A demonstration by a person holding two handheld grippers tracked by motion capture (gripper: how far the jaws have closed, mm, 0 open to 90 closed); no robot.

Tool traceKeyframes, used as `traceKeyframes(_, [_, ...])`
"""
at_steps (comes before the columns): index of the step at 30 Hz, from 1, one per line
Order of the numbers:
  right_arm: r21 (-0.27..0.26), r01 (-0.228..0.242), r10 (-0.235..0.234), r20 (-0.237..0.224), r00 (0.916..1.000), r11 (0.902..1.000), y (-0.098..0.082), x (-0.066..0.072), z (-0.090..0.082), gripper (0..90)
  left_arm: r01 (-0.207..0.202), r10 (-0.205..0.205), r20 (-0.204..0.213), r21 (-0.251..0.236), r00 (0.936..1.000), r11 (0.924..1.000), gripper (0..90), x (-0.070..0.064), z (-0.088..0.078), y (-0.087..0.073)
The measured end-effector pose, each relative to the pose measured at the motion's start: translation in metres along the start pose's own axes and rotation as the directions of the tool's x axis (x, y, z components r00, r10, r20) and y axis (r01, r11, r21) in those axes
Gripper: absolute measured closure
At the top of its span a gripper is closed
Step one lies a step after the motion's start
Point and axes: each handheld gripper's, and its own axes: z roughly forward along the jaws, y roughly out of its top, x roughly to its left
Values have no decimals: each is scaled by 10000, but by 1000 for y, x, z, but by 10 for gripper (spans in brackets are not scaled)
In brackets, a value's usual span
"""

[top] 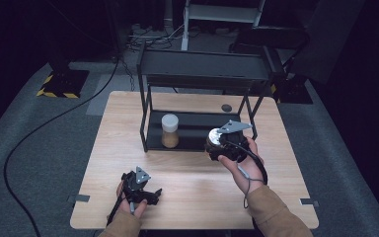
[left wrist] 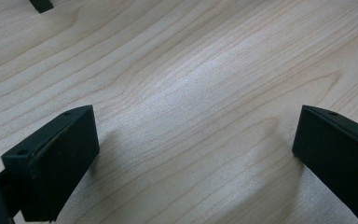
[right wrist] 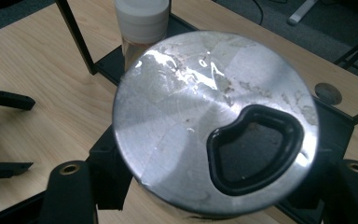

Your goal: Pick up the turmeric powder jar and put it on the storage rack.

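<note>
Your right gripper (top: 216, 146) clamps a metal-lidded can (right wrist: 214, 121), centre-right of the high view, beside the rack (top: 197, 143) holding a jar (top: 170, 131); your left gripper (top: 150, 193), lower left, gapes empty.

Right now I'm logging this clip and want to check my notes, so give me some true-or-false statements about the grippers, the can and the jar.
1. The right gripper is clamped on a can with a silvery lid. True.
2. The left gripper holds the jar. False: its jaws stand open over bare table.
3. A white-lidded jar stands on the rack's lower shelf. True.
4. The can's lid is unbroken all over. False: it has a black-rimmed opening.
</note>
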Motion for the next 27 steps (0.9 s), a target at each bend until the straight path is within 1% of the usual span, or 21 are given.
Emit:
traceKeyframes(7, [-61, -213, 212, -52, 9998, 9998, 7, -6, 13, 315, -5, 5, 4, -3, 10000, 10000, 3, 0, 0, 0])
traceKeyframes(12, [9, -124, 124, -11, 9999, 9999, 13, -7, 26, 315, -12, 12, 8, -2, 10000, 10000, 3, 0, 0, 0])
traceKeyframes(17, [86, -118, 120, -130, 9998, 9999, 16, -10, 42, 316, -16, 16, 9, 0, 10000, 10000, 3, 0, 0, 0])
traceKeyframes(18, [109, -123, 125, -169, 9998, 9999, 17, -11, 48, 316, -14, 14, 7, 0, 10000, 10000, 3, 0, 0, 0])
traceKeyframes(20, [124, -198, 200, -202, 9996, 9997, 17, -11, 54, 315, -14, 14, 11, -2, 10000, 10000, 3, 0, 0, 0])
traceKeyframes(27, [236, -199, 203, -135, 9997, 9995, 19, -10, 79, 315, -51, 51, 35, -8, 10000, 10000, 3, 0, 0, 0])
